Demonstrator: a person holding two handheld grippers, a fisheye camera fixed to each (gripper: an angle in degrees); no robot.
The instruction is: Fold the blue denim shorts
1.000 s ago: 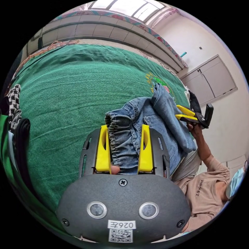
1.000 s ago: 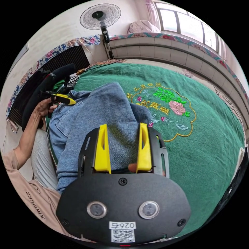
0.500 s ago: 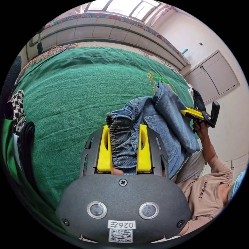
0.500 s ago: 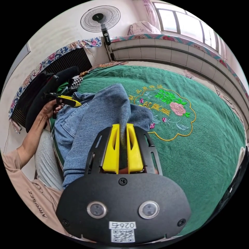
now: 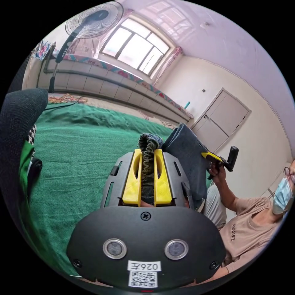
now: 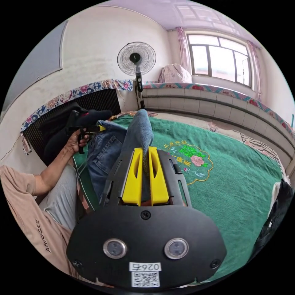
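Note:
The blue denim shorts (image 6: 106, 150) hang between my two grippers, lifted off the green bedspread (image 6: 233, 184). My left gripper (image 5: 147, 153) is shut on the gathered elastic waistband (image 5: 149, 144). A denim fold (image 6: 139, 132) is pinched in my right gripper (image 6: 143, 152), which is shut on it. In the left gripper view the right gripper (image 5: 212, 157) shows beside the hanging denim (image 5: 187, 153), held by a hand. In the right gripper view the left gripper (image 6: 92, 128) shows at the far corner of the shorts, also in a hand.
A person in a tan shirt (image 5: 245, 227) sits at the bed's edge. Dark clothes (image 5: 18, 123) pile up at one side of the bed. A standing fan (image 6: 136, 61) and a tiled ledge under a window (image 6: 221, 101) lie beyond. An embroidered flower emblem (image 6: 189, 159) marks the bedspread.
Both grippers have risen with the shorts, and both views now tilt up toward walls and ceiling. The left jaws went from apart around the waistband to shut on it; the right closed earlier.

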